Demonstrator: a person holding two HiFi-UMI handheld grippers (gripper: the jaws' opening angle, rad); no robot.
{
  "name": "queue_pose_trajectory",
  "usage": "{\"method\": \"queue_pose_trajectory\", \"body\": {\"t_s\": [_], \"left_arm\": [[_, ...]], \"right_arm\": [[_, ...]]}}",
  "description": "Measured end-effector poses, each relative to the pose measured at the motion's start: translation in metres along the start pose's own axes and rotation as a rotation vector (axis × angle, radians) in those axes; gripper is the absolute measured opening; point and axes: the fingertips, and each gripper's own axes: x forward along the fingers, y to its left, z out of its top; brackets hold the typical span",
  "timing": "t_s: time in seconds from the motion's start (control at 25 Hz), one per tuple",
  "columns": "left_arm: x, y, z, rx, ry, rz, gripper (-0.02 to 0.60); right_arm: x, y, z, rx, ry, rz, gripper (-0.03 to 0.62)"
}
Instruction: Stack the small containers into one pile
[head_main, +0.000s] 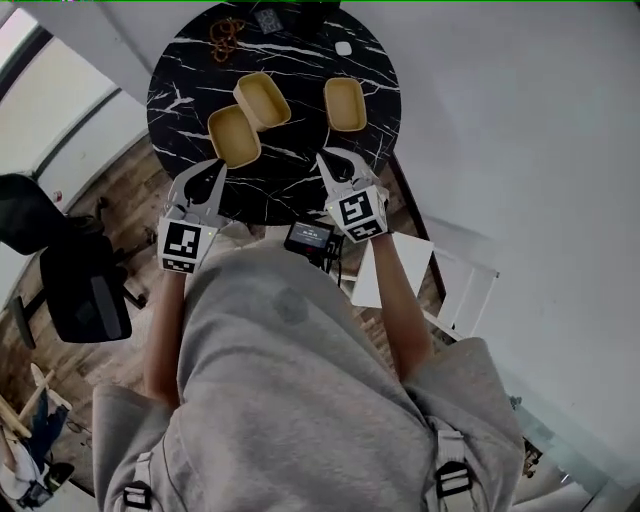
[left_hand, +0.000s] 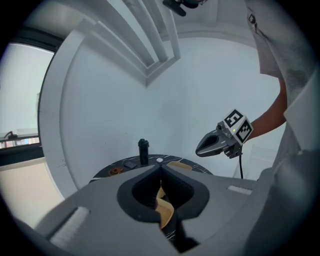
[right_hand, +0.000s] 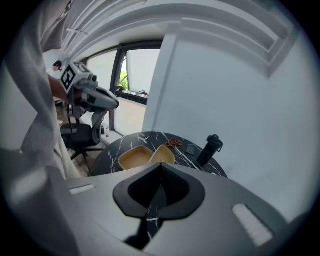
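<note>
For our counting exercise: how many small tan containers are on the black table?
3. Left container near the table's front edge; middle container just behind, against it; right container standing apart. None seems hidden.

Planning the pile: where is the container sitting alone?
In the head view, the lone container sits right of centre on the table, just beyond the right gripper, apart from the other two containers.

The desk (head_main: 290, 185) is bare along its near edge; a gap separates the two touching containers (head_main: 236, 138) from the third container (head_main: 345, 104).
</note>
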Motion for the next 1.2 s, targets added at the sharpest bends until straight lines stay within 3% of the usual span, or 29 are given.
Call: {"method": "queue_pose_trajectory", "body": {"t_s": [0.16, 0.4, 0.68, 0.8, 0.92, 1.2], "left_arm": [[-0.016, 0.027, -0.005, -0.049, 0.028, 0.109, 0.002], [-0.036, 0.064, -0.015, -0.122, 0.065, 0.258, 0.002], [-0.036, 0.062, -0.021, -0.123, 0.07, 0.265, 0.002], [-0.038, 0.067, -0.019, -0.113, 0.069, 0.266, 0.002], [-0.042, 0.072, -0.025, -0.134, 0.085, 0.268, 0.002], [-0.04, 0.076, -0.027, -0.134, 0.08, 0.233, 0.002]], "right_arm": [[0.062, 0.003, -0.013, -0.197, 0.107, 0.096, 0.021], [0.133, 0.026, -0.02, -0.368, 0.154, 0.297, 0.041], [0.18, 0.052, -0.044, -0.387, 0.282, 0.415, 0.092], [0.194, 0.059, -0.053, -0.368, 0.332, 0.41, 0.105], [0.201, 0.06, -0.058, -0.376, 0.362, 0.384, 0.049], [0.174, 0.048, -0.029, -0.364, 0.29, 0.283, 0.026]]}}
